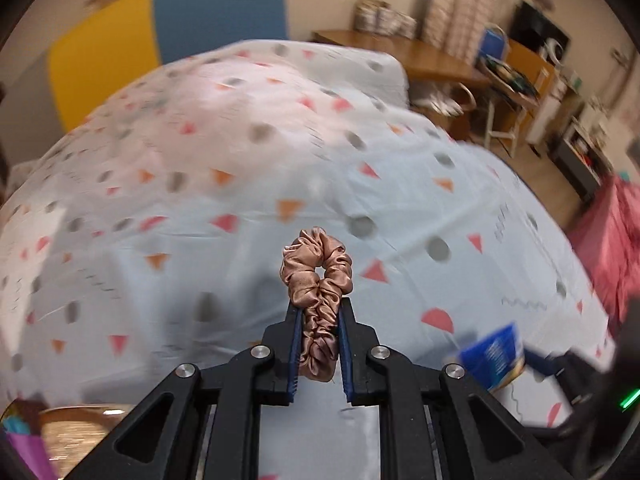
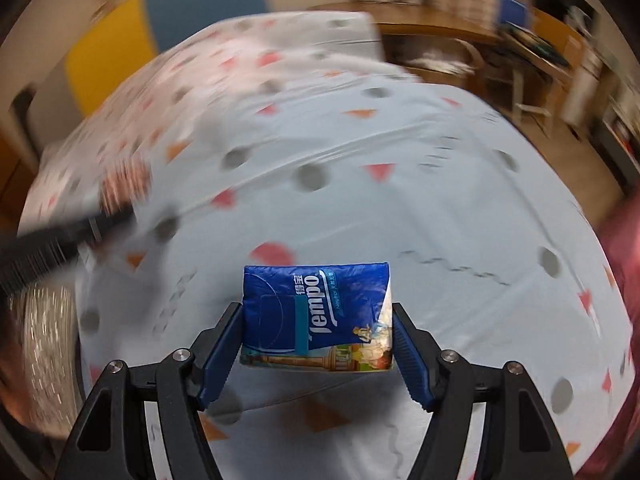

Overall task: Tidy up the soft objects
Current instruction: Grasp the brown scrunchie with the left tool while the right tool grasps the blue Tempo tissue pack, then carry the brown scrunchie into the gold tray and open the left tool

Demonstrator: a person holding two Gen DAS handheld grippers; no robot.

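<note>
My left gripper [image 1: 319, 312] is shut on a satin, rose-brown scrunchie [image 1: 318, 276] and holds it above the bed; the scrunchie's loop sticks out past the fingertips. My right gripper [image 2: 318, 308] is shut on a blue Tempo tissue pack [image 2: 316, 316], held crosswise between the pads above the bed. The tissue pack also shows in the left wrist view [image 1: 494, 354] at the lower right, with the right gripper behind it. The left gripper's arm shows as a dark blurred bar at the left of the right wrist view [image 2: 52, 240].
A bed with a light blue sheet with triangles and dots [image 1: 240, 184] fills both views. A pink cloth [image 1: 616, 240] lies at its right edge. A shiny basket-like container [image 1: 68, 428] sits at the lower left. A wooden desk and chair [image 1: 460, 80] stand beyond the bed.
</note>
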